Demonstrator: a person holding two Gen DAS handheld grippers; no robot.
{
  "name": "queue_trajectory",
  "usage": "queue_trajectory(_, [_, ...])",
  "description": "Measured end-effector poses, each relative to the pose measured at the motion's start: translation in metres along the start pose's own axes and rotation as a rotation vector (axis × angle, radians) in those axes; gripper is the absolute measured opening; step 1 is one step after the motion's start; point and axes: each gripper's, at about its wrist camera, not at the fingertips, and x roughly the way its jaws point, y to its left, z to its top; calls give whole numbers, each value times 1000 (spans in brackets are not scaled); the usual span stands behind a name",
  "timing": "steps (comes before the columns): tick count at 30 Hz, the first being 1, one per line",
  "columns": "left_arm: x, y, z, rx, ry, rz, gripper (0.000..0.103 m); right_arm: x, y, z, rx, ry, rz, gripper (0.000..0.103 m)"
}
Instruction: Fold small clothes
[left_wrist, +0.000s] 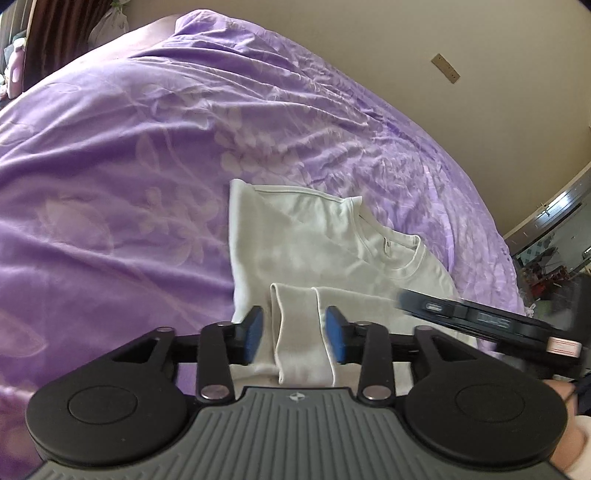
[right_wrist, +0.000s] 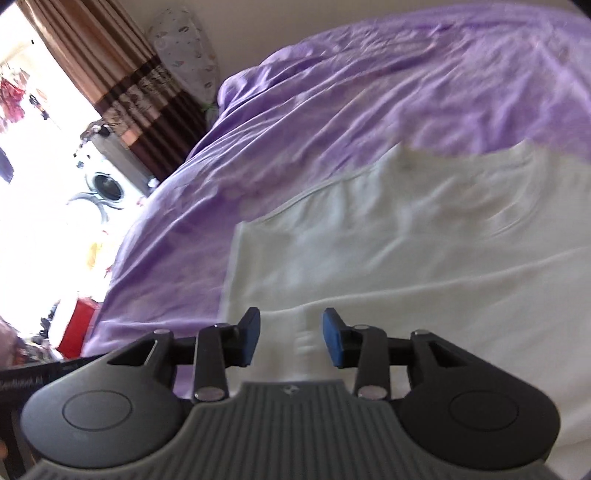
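A home bedroom: purple bedspread, brown curtains, washing machine.

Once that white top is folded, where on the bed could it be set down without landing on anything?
Bare purple bedspread stretches left of the white shirt and beyond its far hem toward the wall. It is crowded near the shirt's front edge, where the left gripper and right gripper both hover open.

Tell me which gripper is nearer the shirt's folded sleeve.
Left. The left gripper has open jaws straddling the sleeve; the right gripper hovers over the shirt body.
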Motion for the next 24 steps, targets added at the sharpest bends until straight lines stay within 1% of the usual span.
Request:
queue_trajectory(1, [9,-1,1,-7,4,3,56,-10,-10,2,-7,-10,-28,36])
queue_trajectory(2, [17,-2,2,-11,13,9,57,-20,-20,4,-9,-17,-53,39])
queue_trajectory(3, [27,-2,3,-18,22,15,57,-30,-36,6,-8,-25,-88,40])
queue_trajectory(5, [48,-1,3,-48,52,21,57,-49,-64,9,-4,-39,-151,40])
queue_trajectory(7, [67,-2,1,-43,74,48,57,-71,-102,9,17,-57,-222,41])
queue_trajectory(8, [73,-2,-1,-33,75,65,57,-81,-116,9,28,-64,-248,41])
queue_trajectory(11, [84,-5,-6,14,40,100,54,-114,-169,8,71,-86,-338,42])
queue_trajectory(12, [88,-7,-7,33,34,114,52,-122,-186,8,83,-93,-364,42])
queue_trajectory(14, [94,-14,-8,101,16,147,39,-135,-216,8,105,-104,-417,43])
queue_trajectory(15, [97,-18,-9,136,10,160,29,-141,-228,7,119,-110,-430,45])
queue_trajectory(16, [98,-22,-9,158,5,168,23,-144,-241,7,137,-118,-435,45])
queue_trajectory(17, [98,-25,-9,166,-5,165,16,-147,-248,7,149,-124,-432,46])
queue_trajectory(18, [96,-27,-8,170,-14,155,7,-146,-257,7,161,-129,-430,46])
queue_trajectory(20, [90,-33,-6,173,-35,139,6,-143,-267,10,167,-132,-437,46])
queue_trajectory(23, [75,-47,-2,202,-77,102,5,-132,-280,17,162,-138,-496,46])
queue_trajectory(24, [71,-53,-1,220,-85,96,5,-126,-285,22,177,-144,-488,45])
